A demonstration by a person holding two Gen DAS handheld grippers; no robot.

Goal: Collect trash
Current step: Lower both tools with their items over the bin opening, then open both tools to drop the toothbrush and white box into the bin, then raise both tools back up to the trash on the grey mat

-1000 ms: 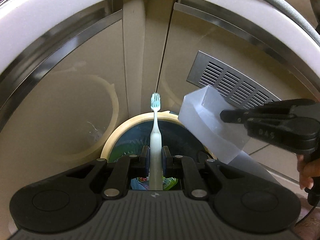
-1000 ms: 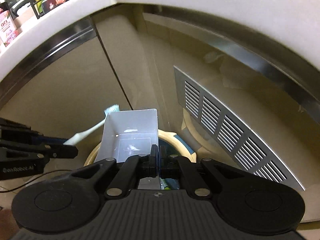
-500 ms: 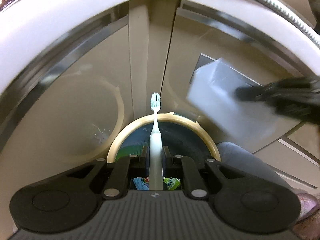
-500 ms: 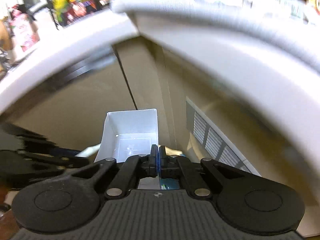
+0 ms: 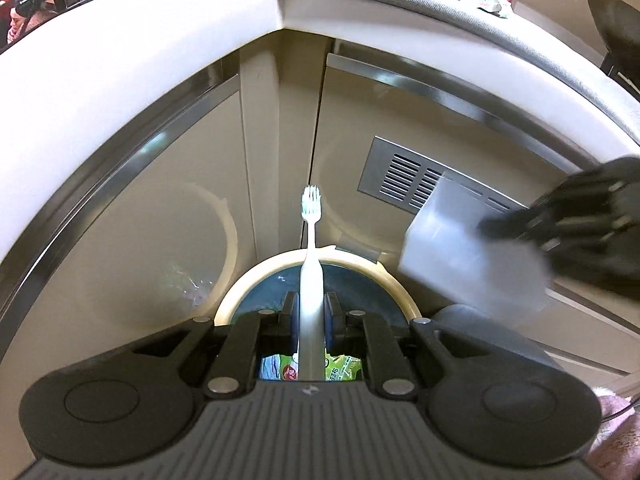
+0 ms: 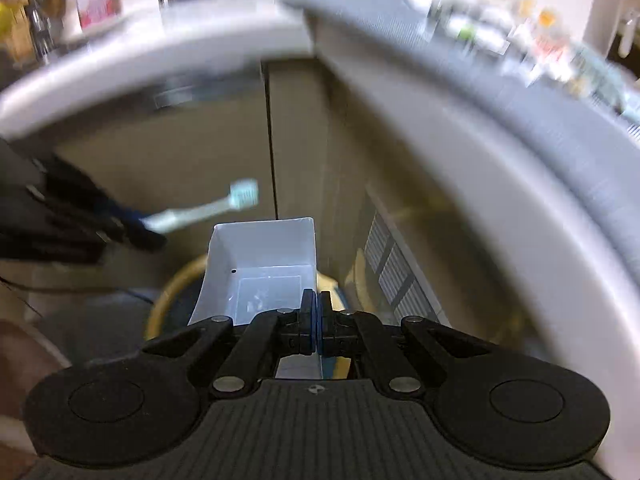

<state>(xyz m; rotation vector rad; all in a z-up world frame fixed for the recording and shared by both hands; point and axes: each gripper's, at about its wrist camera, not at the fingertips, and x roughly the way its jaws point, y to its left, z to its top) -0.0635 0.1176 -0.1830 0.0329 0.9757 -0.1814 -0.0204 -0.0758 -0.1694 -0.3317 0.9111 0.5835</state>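
- Left wrist view: left gripper (image 5: 311,316) clenched on toothbrush (image 5: 310,276), handle pinched low, bristles pointing up and away.
- Held directly over trash bin (image 5: 256,284), a round cream-rimmed pail with a dark liner; judged so that a release drops the brush straight inside.
- Green snack wrapper (image 5: 340,368) already lying in the bin, below the brush handle.
- To the right of the bin, blurred right gripper carrying white box (image 5: 460,264), tilted, just beside the bin rim rather than over its mouth.
- Right wrist view: right gripper (image 6: 316,330) closed on one thin wall of the box (image 6: 264,256), open side facing the camera, nothing visible inside but a small dark speck.
- Box hanging above the bin's near edge; grip on the wall probably chosen because the box is too wide to span.
- Bench (image 5: 140,60) edge curving above the bin, cabinet doors and a metal vent grille (image 5: 404,176) behind it.
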